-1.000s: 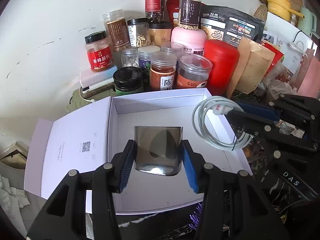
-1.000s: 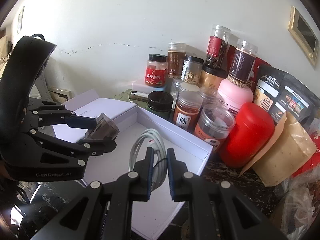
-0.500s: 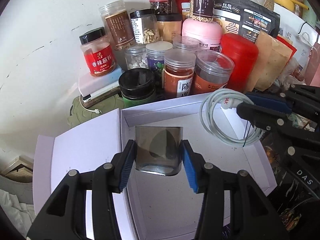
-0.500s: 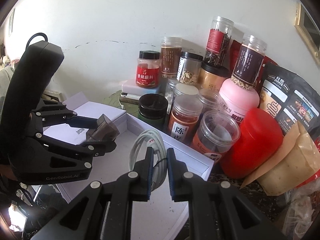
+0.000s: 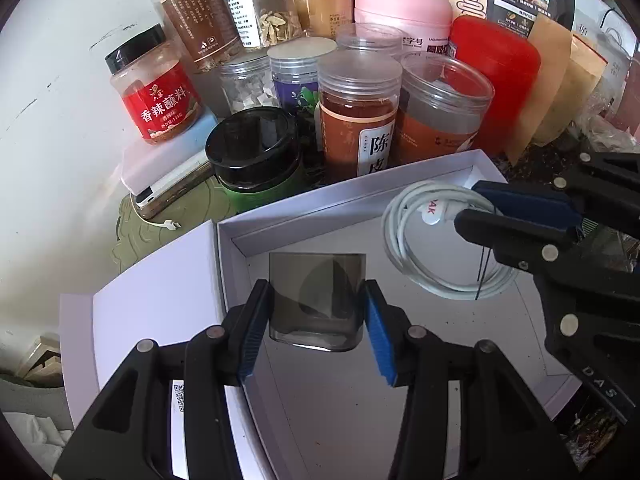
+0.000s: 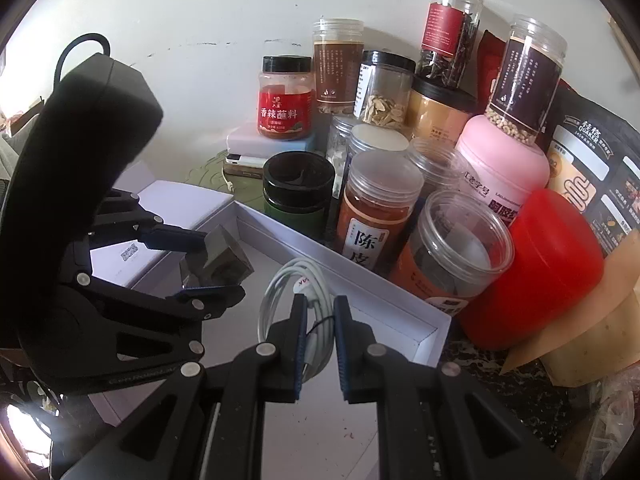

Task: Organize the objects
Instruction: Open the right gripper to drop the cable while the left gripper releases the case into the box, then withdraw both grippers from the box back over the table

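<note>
Smoky translucent cube (image 5: 317, 300) pinched between blue pads of left gripper (image 5: 318, 312), held over white box (image 5: 352, 196); right gripper (image 6: 320, 344) clamped on coiled white cable (image 6: 294, 280) above same box; spice jars (image 5: 360, 116) crowd wall behind.

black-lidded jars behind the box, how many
3: the red-label jar at the left by the wall, the jar of pale slices further right, and the dark green jar against the white box. More may be hidden.
</note>
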`<state>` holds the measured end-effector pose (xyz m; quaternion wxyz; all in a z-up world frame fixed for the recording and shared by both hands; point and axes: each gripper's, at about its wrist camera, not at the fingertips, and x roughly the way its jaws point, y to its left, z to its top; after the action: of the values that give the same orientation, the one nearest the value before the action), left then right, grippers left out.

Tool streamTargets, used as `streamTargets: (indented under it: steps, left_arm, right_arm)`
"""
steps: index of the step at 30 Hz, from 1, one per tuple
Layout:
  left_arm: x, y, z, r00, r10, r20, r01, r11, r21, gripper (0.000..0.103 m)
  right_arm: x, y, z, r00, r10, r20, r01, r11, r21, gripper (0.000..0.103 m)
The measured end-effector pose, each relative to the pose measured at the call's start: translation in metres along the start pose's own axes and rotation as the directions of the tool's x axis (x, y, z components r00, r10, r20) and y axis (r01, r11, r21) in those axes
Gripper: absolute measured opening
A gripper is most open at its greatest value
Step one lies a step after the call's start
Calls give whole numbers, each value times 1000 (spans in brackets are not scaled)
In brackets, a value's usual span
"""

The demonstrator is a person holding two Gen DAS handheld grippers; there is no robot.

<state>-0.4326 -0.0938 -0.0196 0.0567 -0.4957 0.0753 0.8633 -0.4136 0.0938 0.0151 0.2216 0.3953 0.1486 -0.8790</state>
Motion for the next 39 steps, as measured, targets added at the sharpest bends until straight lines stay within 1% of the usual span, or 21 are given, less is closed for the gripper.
streamTargets:
  steps: [4, 9, 12, 17, 21, 23, 24, 25, 27, 32, 34, 39]
  left_arm:
    - [9, 3, 2, 999, -28, -20, 28, 999, -22, 45]
    - [18, 7, 3, 999, -36, -33, 34, 999, -39, 45]
    - [24, 7, 4, 999, -27, -40, 26, 999, -38, 45]
    - [31, 10, 5, 998, -37, -60, 33, 998, -56, 45]
    - [34, 14, 5, 997, -27, -73, 21, 996, -89, 45]
    - [34, 15, 5, 996, -8, -84, 0, 996, -92, 45]
    - [34, 16, 5, 996, -9, -87, 1, 995, -95, 45]
    - [34, 16, 6, 996, -7, -89, -2, 995, -99, 45]
    - [30, 15, 5, 996, -4, -90, -5, 995, -102, 48]
    - [15, 12, 7, 997, 48, -60, -53, 994, -92, 61]
    - [9, 13, 8, 997, 44, -56, -50, 994, -102, 62]
    - [-12, 12, 9, 997, 60, -39, -64, 992, -107, 62]
  right_arm:
    - [9, -1, 1, 1000, -7, -25, 7, 1000, 8, 12]
    - [16, -2, 4, 999, -19, -37, 20, 1000, 17, 12]
    - [23, -2, 5, 998, -24, -53, 25, 999, 22, 12]
    - [31, -3, 5, 997, -32, -70, 35, 999, 36, 12]
    - [30, -5, 5, 995, -68, -67, 71, 997, 41, 13]
    - [31, -6, 5, 995, -70, -78, 74, 996, 46, 16]
    - [31, -7, 5, 994, -67, -83, 71, 996, 51, 23]
    - [30, -8, 5, 994, -63, -87, 68, 996, 57, 33]
    - [27, -10, 4, 994, -63, -86, 69, 995, 66, 42]
    - [15, -14, 5, 995, -73, -69, 78, 994, 75, 42]
    - [10, -16, 6, 995, -76, -62, 81, 994, 77, 42]
    - [-4, -19, 8, 995, -85, -46, 88, 993, 79, 42]
